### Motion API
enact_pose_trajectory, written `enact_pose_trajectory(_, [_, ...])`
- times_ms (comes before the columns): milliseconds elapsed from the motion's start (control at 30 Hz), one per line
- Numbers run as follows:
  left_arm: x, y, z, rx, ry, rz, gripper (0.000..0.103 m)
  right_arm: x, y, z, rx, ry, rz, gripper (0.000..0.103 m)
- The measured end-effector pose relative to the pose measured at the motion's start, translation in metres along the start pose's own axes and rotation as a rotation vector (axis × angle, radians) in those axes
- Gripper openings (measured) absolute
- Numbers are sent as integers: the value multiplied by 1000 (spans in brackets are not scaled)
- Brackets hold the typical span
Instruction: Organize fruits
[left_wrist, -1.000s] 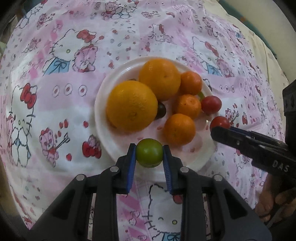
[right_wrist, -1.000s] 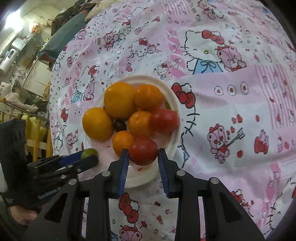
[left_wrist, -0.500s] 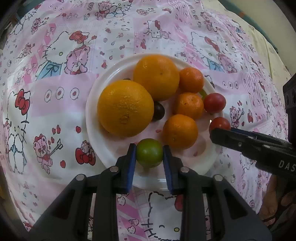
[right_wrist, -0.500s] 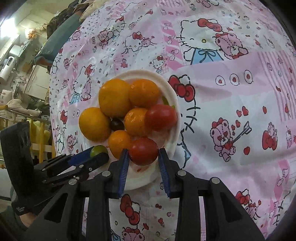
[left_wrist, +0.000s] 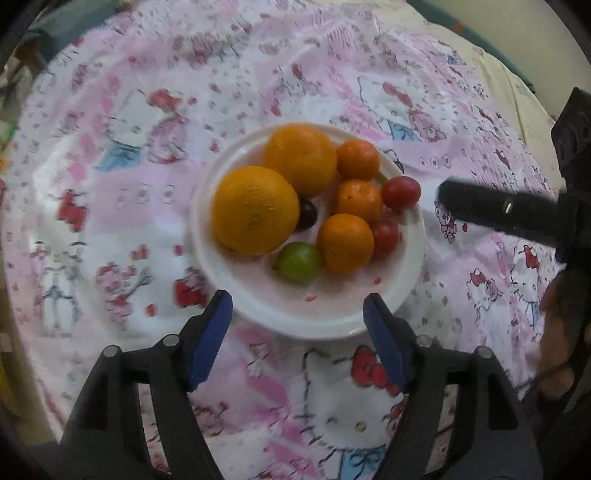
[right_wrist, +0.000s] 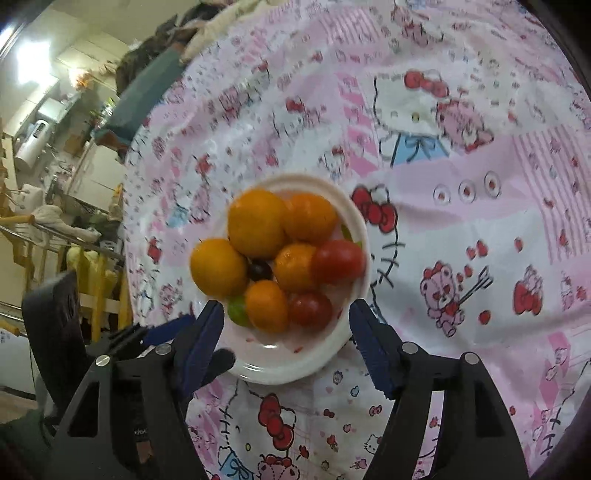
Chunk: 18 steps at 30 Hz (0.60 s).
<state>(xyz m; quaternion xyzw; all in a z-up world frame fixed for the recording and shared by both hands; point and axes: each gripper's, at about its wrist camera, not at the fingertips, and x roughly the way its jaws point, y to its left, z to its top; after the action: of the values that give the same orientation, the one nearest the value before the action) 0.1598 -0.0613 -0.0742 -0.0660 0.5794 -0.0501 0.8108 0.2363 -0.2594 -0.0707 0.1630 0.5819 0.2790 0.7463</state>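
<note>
A white plate (left_wrist: 258, 295) on the pink cartoon cloth holds two big oranges (left_wrist: 255, 210), several small mandarins (left_wrist: 345, 243), two red tomatoes (left_wrist: 400, 192), a dark berry (left_wrist: 307, 218) and a green lime (left_wrist: 298, 262). My left gripper (left_wrist: 297, 321) is open and empty just in front of the plate, pulled back above it. My right gripper (right_wrist: 286, 332) is open and empty over the plate's (right_wrist: 280, 365) near rim; a red tomato (right_wrist: 310, 309) and the lime (right_wrist: 237, 311) lie on the plate beyond its fingers. The right gripper also shows at the right of the left wrist view (left_wrist: 491, 214).
The pink cartoon cloth (left_wrist: 110, 184) covers the whole surface around the plate. In the right wrist view, shelves and room clutter (right_wrist: 48, 192) lie beyond the cloth's left edge. The left gripper's fingers (right_wrist: 162, 332) sit at the lower left by the plate.
Both grippers opened. The lime dropped from the left gripper and the red tomato from the right onto the plate. Both grippers drew back and up.
</note>
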Motion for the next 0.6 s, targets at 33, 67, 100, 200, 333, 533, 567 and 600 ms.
enact_pose_trajectory(33, [-9, 3, -3, -4, -22, 19, 70, -7, 1, 0, 7, -21, 10, 75])
enact_pose_trajectory(67, [-17, 6, -6, -9, -43, 37, 70, -13, 2, 0, 10, -41, 16, 80])
enact_pose_trajectory(100, [-24, 8, -8, -8, -63, 43, 70, -21, 5, -2, 6, -71, 7, 82])
enact_pose_trajectory(200, [-39, 11, -13, 7, -109, 46, 70, -38, 18, -10, -21, -132, -47, 83])
enact_pose_trajectory(333, [-56, 18, -22, -11, -165, 82, 74, -52, 39, -26, -76, -195, -118, 90])
enact_pose_trajectory(533, [-76, 35, -41, -56, -197, 115, 88, -70, 52, -61, -99, -293, -287, 98])
enact_pose_trajectory(567, [-79, 38, -44, -69, -201, 119, 91, -72, 53, -66, -104, -300, -299, 99])
enact_pose_trajectory(600, [-81, 39, -46, -76, -205, 121, 93, -72, 55, -70, -104, -300, -302, 99])
